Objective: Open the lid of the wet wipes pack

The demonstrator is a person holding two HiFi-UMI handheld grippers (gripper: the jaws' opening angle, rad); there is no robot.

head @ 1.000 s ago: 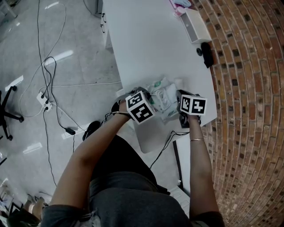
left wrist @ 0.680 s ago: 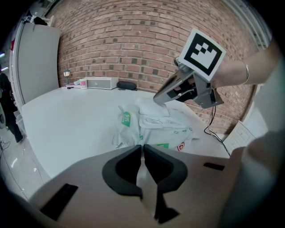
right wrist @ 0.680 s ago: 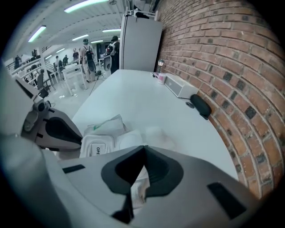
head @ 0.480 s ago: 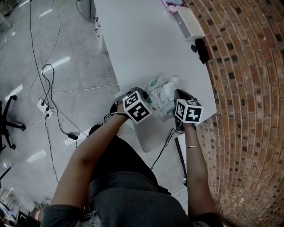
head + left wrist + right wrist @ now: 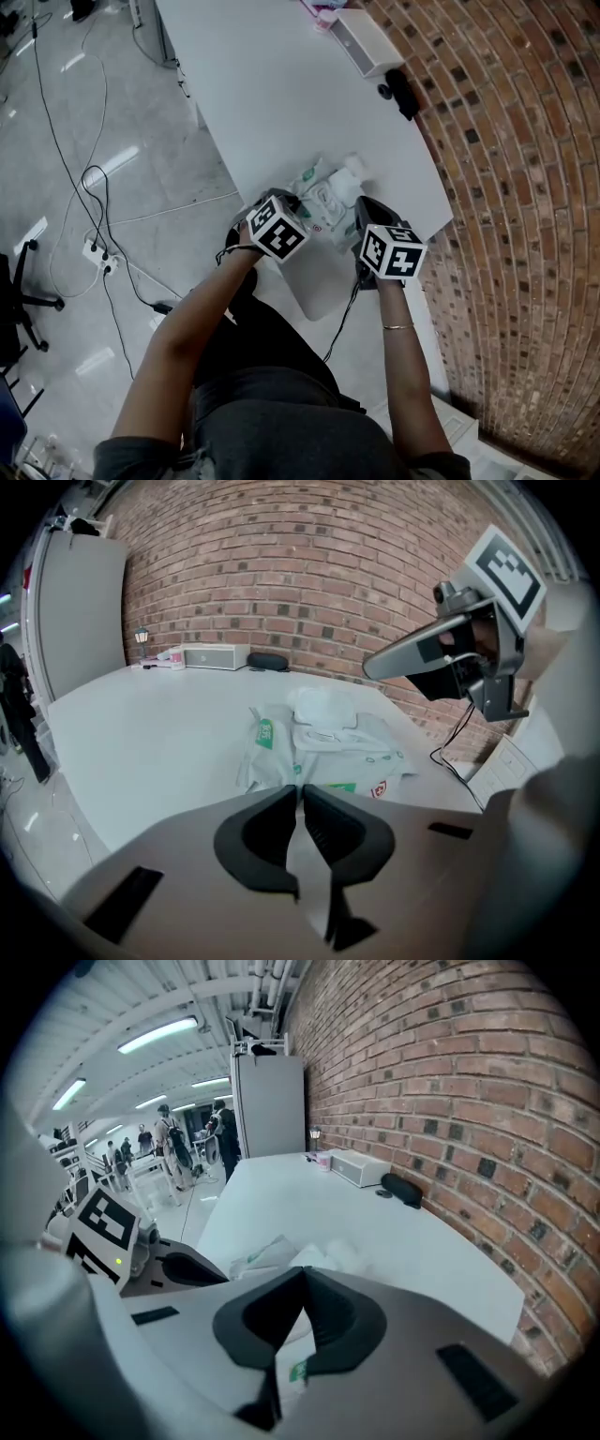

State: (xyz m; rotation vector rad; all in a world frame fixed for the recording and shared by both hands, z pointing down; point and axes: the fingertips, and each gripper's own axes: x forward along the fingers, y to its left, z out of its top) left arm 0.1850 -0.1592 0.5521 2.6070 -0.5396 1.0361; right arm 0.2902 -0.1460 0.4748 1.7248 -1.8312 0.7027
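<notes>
Two tongs at one wet wipes pack (image 5: 323, 747), its lid (image 5: 323, 705) apparently flipped back.
It lies crumpled on the white table (image 5: 272, 94) close to the near edge, white lid at its far end. The left tongs (image 5: 299, 791) are pressed almost together and seem to pinch the pack's near edge. The right tongs (image 5: 303, 1274) are pressed together on nothing, above the pack's right side. A brick wall (image 5: 506, 187) runs along the table's right.

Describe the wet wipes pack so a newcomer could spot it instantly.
Find the long white table running beside the red brick wall; at its near end lies the soft white plastic wet wipes pack. Unlike the rigid white box and black oval object at the far end, it is crumpled, with green print.
</notes>
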